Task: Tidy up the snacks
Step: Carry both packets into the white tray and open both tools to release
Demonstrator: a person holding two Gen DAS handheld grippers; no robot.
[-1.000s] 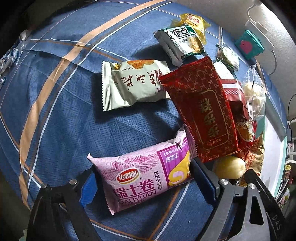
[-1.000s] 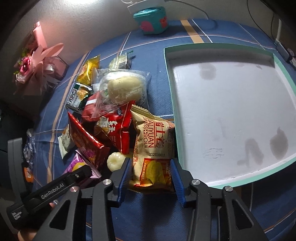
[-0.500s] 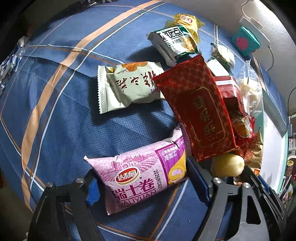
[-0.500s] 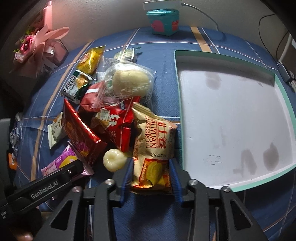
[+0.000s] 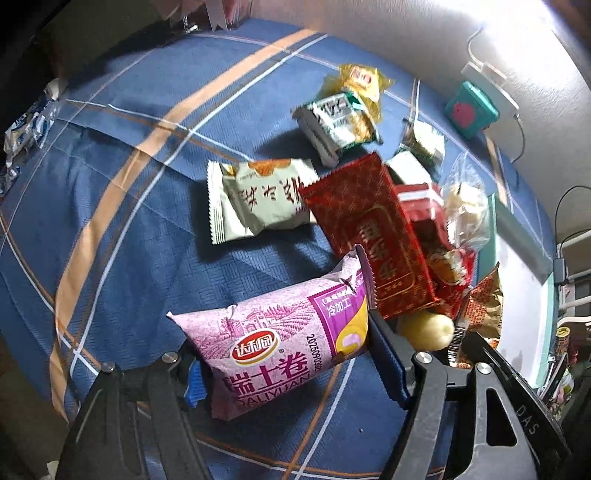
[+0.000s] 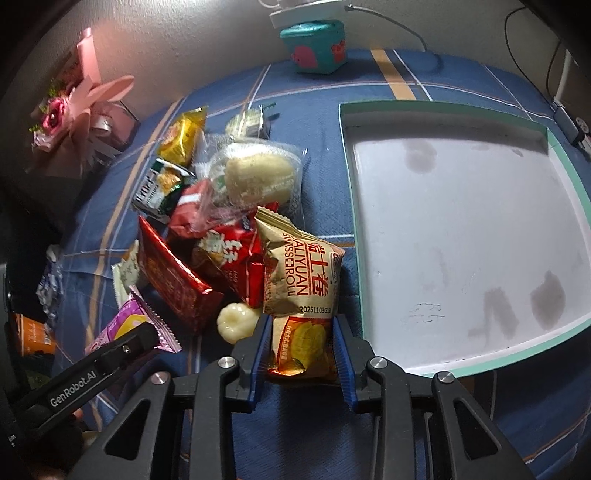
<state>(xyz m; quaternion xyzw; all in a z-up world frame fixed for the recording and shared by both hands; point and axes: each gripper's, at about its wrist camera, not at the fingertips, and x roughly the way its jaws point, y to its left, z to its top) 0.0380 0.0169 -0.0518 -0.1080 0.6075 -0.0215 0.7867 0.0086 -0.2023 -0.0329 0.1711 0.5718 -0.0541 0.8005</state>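
Observation:
My left gripper (image 5: pixel 284 354) is shut on a pink Daliyuan Swiss roll pack (image 5: pixel 280 339) and holds it above the blue cloth. My right gripper (image 6: pixel 301 347) is shut on a gold and orange Swiss roll pack (image 6: pixel 303 288), lifted beside the tray's left rim. The white tray with a teal rim (image 6: pixel 461 240) lies to the right with nothing in it. The snack pile lies to the left of the tray: a long red pack (image 5: pixel 369 236), a pale green pack (image 5: pixel 258 199), a clear bag with a bun (image 6: pixel 258 173) and a small yellow-white sweet (image 6: pixel 236 321).
A teal box (image 6: pixel 317 46) stands at the back by the wall. A pink flower bouquet (image 6: pixel 74 110) is at the far left. Cables and a white power strip (image 6: pixel 306 5) run along the back wall. The left gripper's body (image 6: pixel 92 373) shows at the lower left.
Both grippers have risen with their packs held. The pink pack has come up off the cloth and the gold pack has lifted and tilted toward the tray.

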